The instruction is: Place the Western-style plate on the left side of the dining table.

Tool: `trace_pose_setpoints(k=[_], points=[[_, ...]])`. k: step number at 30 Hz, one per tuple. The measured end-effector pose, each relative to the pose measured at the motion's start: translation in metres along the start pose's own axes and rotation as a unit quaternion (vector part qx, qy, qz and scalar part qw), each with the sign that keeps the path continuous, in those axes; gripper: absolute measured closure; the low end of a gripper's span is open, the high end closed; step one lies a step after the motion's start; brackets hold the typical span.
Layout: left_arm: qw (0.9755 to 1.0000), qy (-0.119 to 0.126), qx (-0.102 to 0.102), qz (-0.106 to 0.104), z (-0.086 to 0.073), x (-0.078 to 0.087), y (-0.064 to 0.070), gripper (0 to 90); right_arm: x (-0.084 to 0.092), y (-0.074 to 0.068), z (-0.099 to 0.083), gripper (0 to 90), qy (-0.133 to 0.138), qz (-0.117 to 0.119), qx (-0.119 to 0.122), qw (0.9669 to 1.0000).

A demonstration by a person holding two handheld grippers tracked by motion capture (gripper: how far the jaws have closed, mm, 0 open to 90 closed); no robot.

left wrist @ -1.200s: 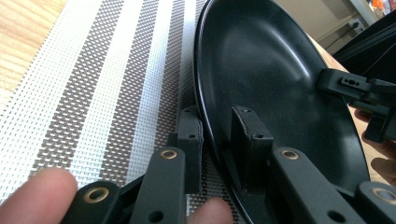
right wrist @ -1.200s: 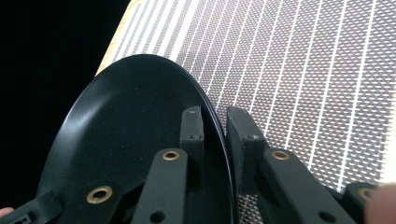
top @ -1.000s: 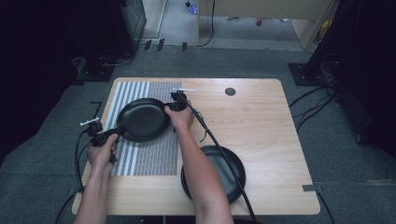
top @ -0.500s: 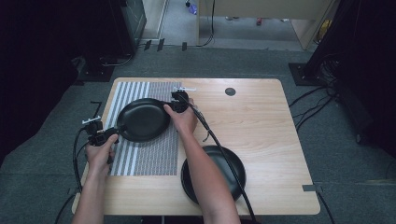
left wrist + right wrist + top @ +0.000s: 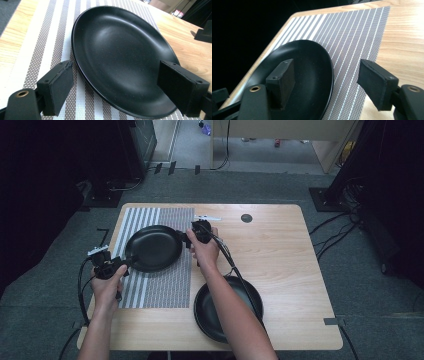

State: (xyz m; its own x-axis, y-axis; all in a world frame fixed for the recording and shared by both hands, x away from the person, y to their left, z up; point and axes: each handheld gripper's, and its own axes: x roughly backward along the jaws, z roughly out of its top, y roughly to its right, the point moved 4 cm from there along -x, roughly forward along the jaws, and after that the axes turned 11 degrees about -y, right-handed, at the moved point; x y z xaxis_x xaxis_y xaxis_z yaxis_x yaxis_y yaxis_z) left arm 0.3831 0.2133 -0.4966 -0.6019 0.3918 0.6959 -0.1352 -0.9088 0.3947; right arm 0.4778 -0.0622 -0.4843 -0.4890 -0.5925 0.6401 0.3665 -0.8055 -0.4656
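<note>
A black plate (image 5: 152,247) lies on a grey-and-white striped placemat (image 5: 160,285) at the table's left. My left gripper (image 5: 114,266) sits at the plate's near-left rim. In the left gripper view the gripper (image 5: 116,66) is open, its pads (image 5: 60,87) spread to either side of the plate (image 5: 120,50) without pinching it. My right gripper (image 5: 194,236) is at the plate's right rim. In the right gripper view it (image 5: 327,63) is open, one pad (image 5: 283,77) above the plate (image 5: 304,65) and the other over the placemat (image 5: 352,37).
A second black plate (image 5: 250,295) rests on the bare wooden table (image 5: 285,250) near the front edge, partly under my right forearm. A round dark grommet (image 5: 246,218) sits at the back. Cables trail from both grippers. Dark floor surrounds the table.
The right gripper has shifted slightly nearer and to the right at the plate's rim. The plate and the left gripper stay about where they were.
</note>
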Motion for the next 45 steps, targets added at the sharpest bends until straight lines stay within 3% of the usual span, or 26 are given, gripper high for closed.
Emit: trace_pose_setpoints(k=[9, 15, 21, 35, 37, 45], points=[[0.9997, 0.010, -0.023, -0.004, -0.010, 0.019, 0.005, 10.8, 0.039, 0.009, -0.005, 28.9, 0.022, -0.033, 0.022, 0.9990], [0.9994, 0.009, -0.032, 0.003, -0.018, 0.027, 0.008, 10.8, 0.058, 0.016, -0.015, 27.2, 0.024, -0.036, 0.027, 0.9987], [0.9989, 0.014, -0.046, -0.001, -0.030, 0.038, 0.021, 10.7, 0.085, 0.030, -0.031, 24.5, 0.026, -0.037, 0.038, 0.9983], [0.9968, 0.003, -0.079, 0.009, -0.056, 0.040, 0.033, 9.2, 0.131, 0.060, -0.063, 21.1, 0.031, -0.051, 0.036, 0.9976], [0.9963, 0.002, -0.085, 0.010, -0.061, 0.041, 0.035, 8.6, 0.142, 0.065, -0.071, 21.5, 0.032, -0.053, 0.045, 0.9971], [0.9959, -0.008, -0.087, 0.024, -0.079, 0.041, 0.032, 8.7, 0.167, 0.080, -0.088, 17.9, 0.049, -0.073, 0.042, 0.9953]])
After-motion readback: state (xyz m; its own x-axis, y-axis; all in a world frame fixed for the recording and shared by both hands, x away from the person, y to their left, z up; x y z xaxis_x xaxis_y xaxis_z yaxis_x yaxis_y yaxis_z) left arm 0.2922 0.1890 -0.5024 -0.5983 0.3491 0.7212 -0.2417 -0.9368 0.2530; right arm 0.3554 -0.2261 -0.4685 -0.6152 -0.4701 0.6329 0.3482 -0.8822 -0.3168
